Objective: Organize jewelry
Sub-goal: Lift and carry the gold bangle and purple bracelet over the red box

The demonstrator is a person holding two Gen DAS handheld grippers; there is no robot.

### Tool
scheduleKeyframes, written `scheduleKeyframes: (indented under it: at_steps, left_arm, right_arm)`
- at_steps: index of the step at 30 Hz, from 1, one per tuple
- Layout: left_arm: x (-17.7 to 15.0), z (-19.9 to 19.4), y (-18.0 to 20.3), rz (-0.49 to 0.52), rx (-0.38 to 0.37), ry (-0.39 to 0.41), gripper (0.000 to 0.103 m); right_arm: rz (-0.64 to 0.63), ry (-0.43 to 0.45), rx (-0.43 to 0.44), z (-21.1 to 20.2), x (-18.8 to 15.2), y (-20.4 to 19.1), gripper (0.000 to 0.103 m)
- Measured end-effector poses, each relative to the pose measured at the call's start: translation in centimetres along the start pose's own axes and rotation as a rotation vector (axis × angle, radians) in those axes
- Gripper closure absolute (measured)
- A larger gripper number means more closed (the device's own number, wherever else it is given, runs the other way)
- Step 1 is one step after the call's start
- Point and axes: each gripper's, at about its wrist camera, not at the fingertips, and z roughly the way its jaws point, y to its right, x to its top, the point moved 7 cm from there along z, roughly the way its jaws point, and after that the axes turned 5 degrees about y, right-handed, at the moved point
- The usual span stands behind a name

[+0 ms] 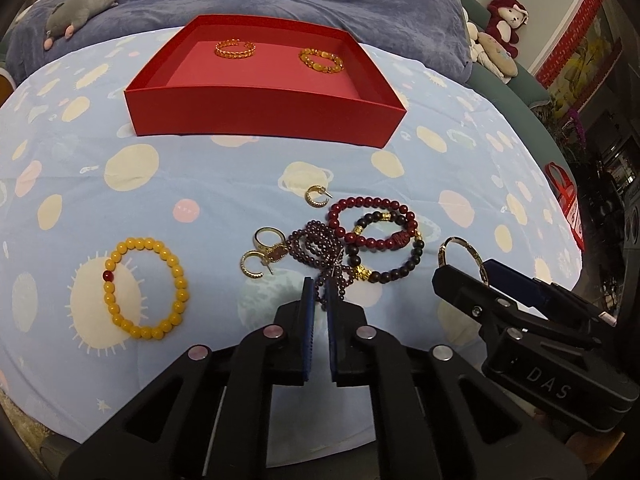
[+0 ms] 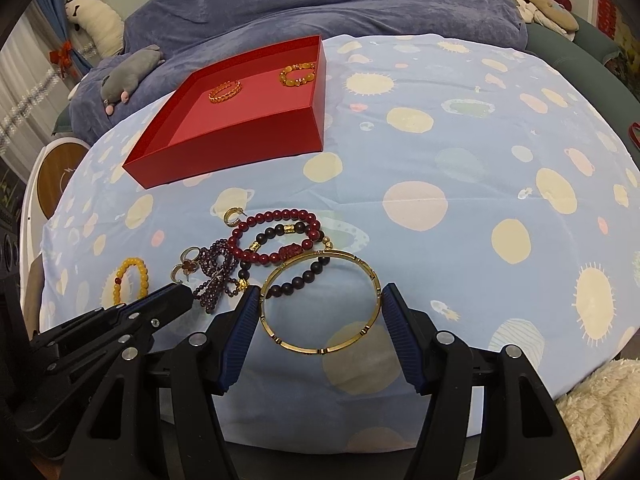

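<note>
Surface: bed sheet [image 1: 224, 184], pale blue with planets.

Red box [image 1: 264, 114]: open, at the far side of the sheet; holds a gold chain bracelet [image 1: 235, 48] and an amber bracelet [image 1: 321, 60], apart from each other.

Loose pile, near side: purple bead strand [image 1: 320, 248], red bracelet [image 1: 372, 222], dark bead bracelet [image 1: 384, 268], overlapping one another. Beside them a ring [image 1: 267, 238] and two gold hoop earrings [image 1: 256, 266], one set farther toward the box.

Yellow bracelet [image 1: 146, 288]: alone, left of the pile.

Gold bangle [image 2: 320, 302]: flat on the sheet, its far edge over the dark bead bracelet.

Left gripper [image 1: 320, 292]: fingers nearly together, clamped on the near end of the purple bead strand.

Right gripper [image 2: 318, 304]: fingers apart, one each side of the gold bangle, just at its rim; contact cannot be told.
</note>
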Motion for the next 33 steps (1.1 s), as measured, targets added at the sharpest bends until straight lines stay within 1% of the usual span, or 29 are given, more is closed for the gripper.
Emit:
scheduleKeyframes:
  at_steps: [4, 5, 7, 10, 13, 14, 17, 24, 33]
  left_arm:
    - [-0.4, 1.1, 0.3, 0.003, 0.006, -0.022, 0.089]
    - [-0.5, 1.4, 0.3, -0.003, 0.004, -0.028, 0.084]
    - [-0.6, 1.5, 0.4, -0.01, 0.008, -0.026, 0.077]
    - [-0.6, 1.6, 0.4, -0.004, 0.007, -0.021, 0.077]
    - [-0.6, 1.8, 0.5, 0.008, 0.012, -0.011, 0.079]
    - [-0.6, 1.9, 0.5, 0.011, 0.012, -0.007, 0.087]
    - [-0.5, 1.9, 0.7, 0.013, 0.001, -0.008, 0.097]
    - [0.6, 0.1, 1.0, 0.023, -0.021, 0.039, 0.097]
    - [3.4, -3.4, -0.5, -0.029, -0.038, 0.086, 0.097]
  right_arm:
    - [0.011, -0.003, 0.0, 0.0, 0.0, 0.4, 0.043]
    - [0.012, -0.006, 0.0, 0.0, -0.1, 0.5, 0.043]
    - [0.016, -0.007, -0.001, 0.1, -0.1, 0.6, 0.043]
    - [0.023, -0.009, 0.0, 0.2, -0.1, 0.8, 0.043]
    - [0.029, -0.01, 0.0, 0.3, -0.2, 0.9, 0.043]
    - [0.029, -0.01, -0.001, 0.3, -0.2, 0.9, 0.043]
    - [0.029, -0.009, -0.002, 0.3, -0.2, 0.9, 0.043]
    - [0.032, 0.001, -0.001, -0.1, 0.1, 0.9, 0.043]
    - [0.013, 0.028, 0.015, -1.3, 0.8, 0.3, 0.043]
